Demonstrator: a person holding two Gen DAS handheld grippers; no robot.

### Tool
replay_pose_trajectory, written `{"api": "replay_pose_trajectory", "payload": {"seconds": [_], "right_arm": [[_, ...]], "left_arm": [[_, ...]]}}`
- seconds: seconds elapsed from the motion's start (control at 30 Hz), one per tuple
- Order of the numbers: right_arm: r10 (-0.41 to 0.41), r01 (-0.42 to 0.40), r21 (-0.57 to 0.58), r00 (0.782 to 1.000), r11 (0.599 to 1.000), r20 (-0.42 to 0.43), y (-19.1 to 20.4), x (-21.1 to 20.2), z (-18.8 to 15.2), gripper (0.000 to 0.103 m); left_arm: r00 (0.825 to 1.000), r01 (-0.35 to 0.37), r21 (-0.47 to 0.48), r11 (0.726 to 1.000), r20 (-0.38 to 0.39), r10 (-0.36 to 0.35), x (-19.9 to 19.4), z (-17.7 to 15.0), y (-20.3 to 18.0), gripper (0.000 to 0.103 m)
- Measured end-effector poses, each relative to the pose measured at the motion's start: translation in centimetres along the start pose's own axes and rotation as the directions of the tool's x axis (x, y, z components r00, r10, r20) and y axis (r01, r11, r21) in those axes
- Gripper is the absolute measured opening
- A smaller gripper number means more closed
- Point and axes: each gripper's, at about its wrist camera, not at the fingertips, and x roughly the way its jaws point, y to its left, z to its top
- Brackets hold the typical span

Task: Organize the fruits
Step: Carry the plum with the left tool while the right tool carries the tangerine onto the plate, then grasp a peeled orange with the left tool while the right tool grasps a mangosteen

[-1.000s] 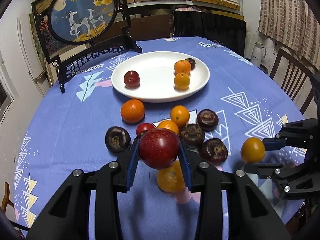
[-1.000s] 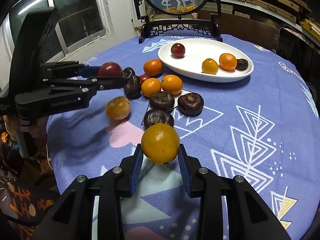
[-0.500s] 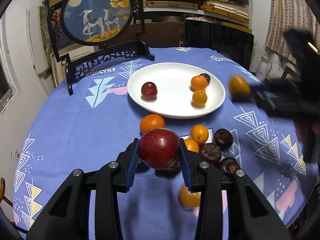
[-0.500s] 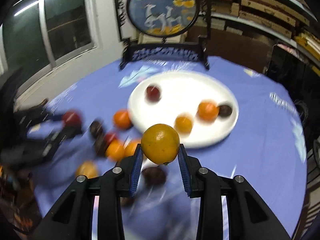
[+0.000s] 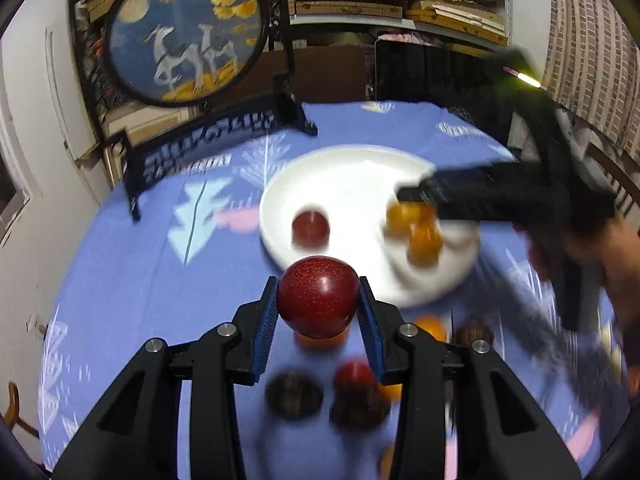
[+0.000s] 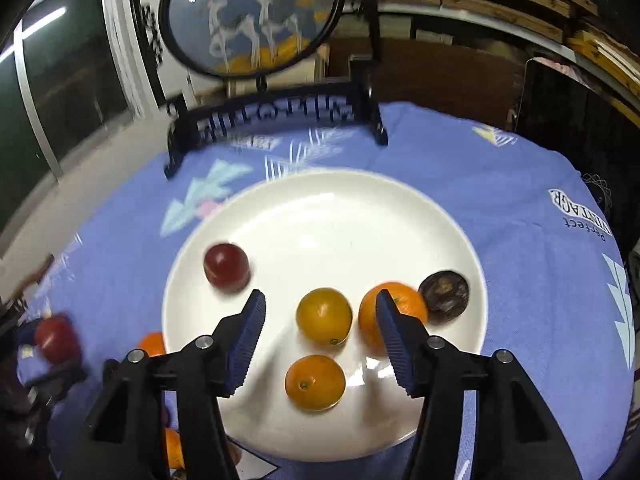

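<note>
My left gripper (image 5: 318, 312) is shut on a red plum (image 5: 318, 296), held above the blue cloth just short of the white plate (image 5: 352, 176). My right gripper (image 6: 320, 298) hangs over the plate (image 6: 340, 216) with its jaws opening. A yellow-orange fruit (image 6: 324, 316) lies on the plate between the pads, which stand apart from it. Also on the plate are a red plum (image 6: 226, 266), two oranges (image 6: 315, 382), one half behind the right finger (image 6: 396, 332), and a dark fruit (image 6: 444, 292).
Several loose fruits lie on the cloth (image 5: 120, 280) under the left gripper, among them a dark one (image 5: 294, 394) and a red one (image 5: 354, 376). A round painted screen on a black stand (image 5: 188, 36) stands behind the plate. A person's hand (image 5: 616, 264) holds the right tool.
The right gripper travelled over the plate and opened, letting go of the yellow-orange fruit, which now lies on the plate. The left gripper carried its red plum closer to the plate.
</note>
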Motion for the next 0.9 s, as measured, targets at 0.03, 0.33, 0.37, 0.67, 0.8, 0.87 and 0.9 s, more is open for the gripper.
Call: {"api": "replay_pose_trajectory", "payload": {"seconds": [0.03,0.33,0.37,0.67,0.8,0.87,0.9], "right_arm": [[0.002,-0.003,0.009,1.000,1.000,0.013,-0.3,-0.7,-0.2,0.058],[-0.022,0.016,0.059,0.994,0.998,0.103,-2.1,-4.7,-0.2,0.072],[-0.023,0.017,0.059,0.994,0.998,0.106,-2.2,-5.0,-0.3,0.072],[0.079,-0.085,0.063,0.993,0.994,0.082,-0.6,-8.8,-4.7,0.076],[0.103,-0.103,-0.004,0.994,0.995,0.018,2.0,-10.4,-9.5,0.076],[0.102,-0.104,-0.057,0.994,0.993,-0.028,3.6,-10.9,-12.3,0.076],[0.097,-0.100,-0.080,0.994,0.992,-0.044,4.3,-11.0,-13.4,0.076]], "left_arm": [[1.000,-0.002,0.001,1.000,-0.001,0.003,0.6,0.8,-0.2,0.037],[0.995,-0.074,0.005,0.997,-0.060,0.074,8.3,6.4,-2.8,0.067],[0.995,-0.075,-0.006,0.997,-0.061,0.075,8.1,6.4,-2.6,0.067],[0.999,-0.031,-0.021,0.999,0.014,0.032,-0.3,1.3,-0.3,0.082],[1.000,-0.027,0.006,1.000,0.010,0.027,-3.8,-2.9,0.3,0.086],[1.000,-0.027,0.009,1.000,0.001,0.027,-5.1,-4.9,0.7,0.087],[1.000,-0.026,0.007,1.000,-0.006,0.026,-5.5,-5.8,0.9,0.088]]}}
